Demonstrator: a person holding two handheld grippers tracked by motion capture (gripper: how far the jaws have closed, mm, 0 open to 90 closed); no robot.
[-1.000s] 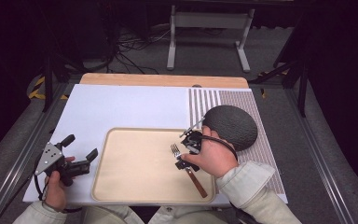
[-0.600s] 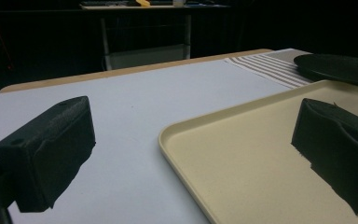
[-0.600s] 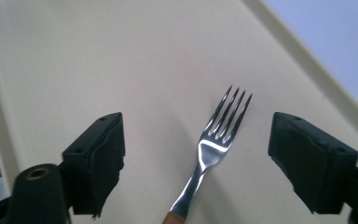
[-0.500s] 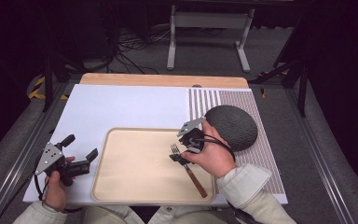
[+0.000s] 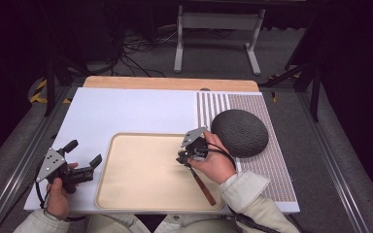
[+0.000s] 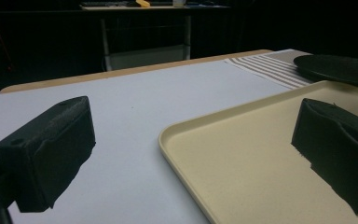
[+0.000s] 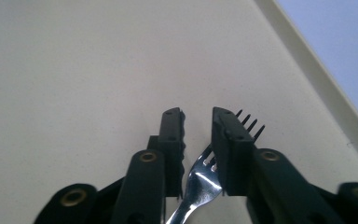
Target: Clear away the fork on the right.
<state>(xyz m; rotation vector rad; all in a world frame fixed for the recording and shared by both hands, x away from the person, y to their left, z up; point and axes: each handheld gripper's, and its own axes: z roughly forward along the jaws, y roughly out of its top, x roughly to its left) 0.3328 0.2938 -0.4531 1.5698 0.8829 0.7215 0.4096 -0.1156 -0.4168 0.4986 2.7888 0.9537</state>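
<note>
Lying on the beige tray [image 5: 126, 194], toward its right side, the fork [image 7: 200, 179] is now caught at its neck between the jaws of the right gripper [image 5: 187, 156]. Those jaws have just been closing: a second ago they are seen spread over the fork, and now they stand narrow, with the shiny neck between the pads and the tines poking out past the right-hand jaw. Whether the pads are already pressed firmly on the metal cannot be told for certain, but the fork is judged to be gripped. Its brown handle [image 5: 204, 187] is seen trailing back toward the person. A lift is judged to be the next step. The left gripper [image 5: 80, 167] is held wide apart and empty beside the tray's left rim. A dark round mat [image 5: 240, 132] is seen just right of the tray.
</note>
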